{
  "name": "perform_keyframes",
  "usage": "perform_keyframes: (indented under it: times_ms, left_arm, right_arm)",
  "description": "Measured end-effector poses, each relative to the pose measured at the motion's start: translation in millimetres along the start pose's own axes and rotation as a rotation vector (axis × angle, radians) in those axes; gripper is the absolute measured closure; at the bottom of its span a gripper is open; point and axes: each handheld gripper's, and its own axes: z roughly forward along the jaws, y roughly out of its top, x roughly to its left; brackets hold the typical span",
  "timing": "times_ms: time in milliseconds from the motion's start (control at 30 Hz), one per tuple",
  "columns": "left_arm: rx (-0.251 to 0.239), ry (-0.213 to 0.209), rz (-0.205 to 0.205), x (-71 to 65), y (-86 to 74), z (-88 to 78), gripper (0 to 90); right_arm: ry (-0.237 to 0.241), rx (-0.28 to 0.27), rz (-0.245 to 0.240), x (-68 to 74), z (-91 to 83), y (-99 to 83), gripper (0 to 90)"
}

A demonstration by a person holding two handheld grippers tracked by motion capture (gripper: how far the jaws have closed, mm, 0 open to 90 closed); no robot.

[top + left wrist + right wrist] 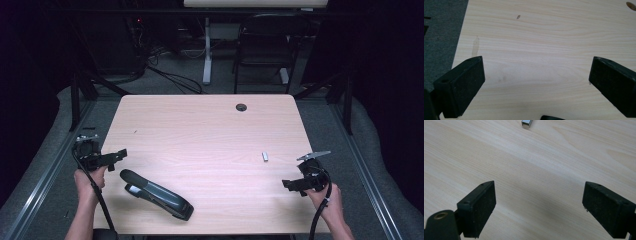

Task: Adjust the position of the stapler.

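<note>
A black stapler (156, 194) lies on the light wooden table (200, 125) near its front edge, left of centre. A short silver strip of staples (265, 156) rests on the right half of the table, and it shows at the top edge of the right gripper view as well (527, 123). My left gripper (119, 160) hovers at the table's left edge, just above and left of the stapler's rear end. Its jaws stand wide apart over bare wood (536, 75), so it is open. My right gripper (292, 186) is open near the front right corner, its jaws apart over bare wood (539, 200).
A round cable hole (241, 107) sits near the table's far edge. Beyond the table stand a black chair (265, 45) and a white desk leg (207, 50), with cables on the grey floor. Dark frame rails run along both sides of the table.
</note>
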Motion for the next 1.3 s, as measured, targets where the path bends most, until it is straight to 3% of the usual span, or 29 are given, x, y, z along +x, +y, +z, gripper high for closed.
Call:
perform_keyframes:
  times_ms: [100, 200, 300, 333, 433, 467, 533, 600, 667, 700, 733, 900, 1033, 1300]
  left_arm:
    - [-0.006, -0.006, 0.001, -1.7, 0.7, -1.7, 0.6]
    - [-0.004, -0.001, 0.027, -5.1, 2.0, -7.2, 0.6]
    - [0.001, 0.064, 0.068, -9.7, -0.3, -20.1, 2.2]
    - [0.000, 0.065, 0.070, -9.7, -1.0, -23.0, 4.3]
    - [-0.001, 0.075, 0.076, -10.3, -2.5, -30.9, 19.6]
    - [0.026, 0.132, 0.079, -12.4, -2.7, -34.2, 27.5]
    - [0.043, 0.151, 0.083, -14.4, -3.5, -35.1, 42.4]
    - [0.055, 0.162, 0.103, -18.7, -5.0, -35.7, 52.0]
    - [0.058, 0.174, 0.152, -25.6, -6.3, -38.1, 61.3]
    - [0.058, 0.174, 0.152, -25.6, -6.3, -38.1, 65.9]
    - [0.048, 0.178, 0.197, -31.1, -8.1, -41.8, 69.7]
    - [0.016, 0.166, 0.248, -36.6, -17.1, -51.8, 85.0]
    - [0.068, 0.150, 0.273, -35.5, -24.7, -50.5, 90.0]
    - [0.187, 0.108, 0.327, -37.1, -28.2, -42.0, 90.0]
  right_arm:
    - [-0.001, 0.001, -0.009, 0.3, -0.1, 0.1, 11.4]
    - [-0.003, 0.003, -0.012, 0.9, -0.6, 0.4, 11.6]
    - [-0.001, 0.002, -0.019, 2.7, -0.7, 2.1, 12.1]
    - [-0.006, 0.003, -0.022, 3.8, -0.2, 2.6, 12.2]
    - [-0.006, 0.012, -0.037, 6.1, 0.8, 2.9, 12.4]
    - [-0.004, 0.016, -0.041, 6.2, 1.1, 3.1, 12.5]
    - [-0.003, 0.017, -0.040, 6.0, 1.4, 3.3, 12.6]
    - [-0.002, 0.020, -0.041, 5.3, 1.8, 3.5, 12.7]
    - [-0.004, 0.020, -0.039, 5.2, 1.8, 3.6, 12.8]
    - [-0.004, 0.020, -0.039, 5.2, 1.8, 3.6, 12.8]
    - [-0.006, 0.020, -0.038, 5.4, 1.5, 3.4, 12.9]
    - [-0.020, 0.017, -0.036, 6.0, 0.4, 2.3, 13.2]
    - [-0.023, 0.019, -0.033, 6.2, 0.7, 2.5, 13.4]
    - [-0.023, 0.025, -0.039, 7.8, 2.3, 3.2, 13.6]
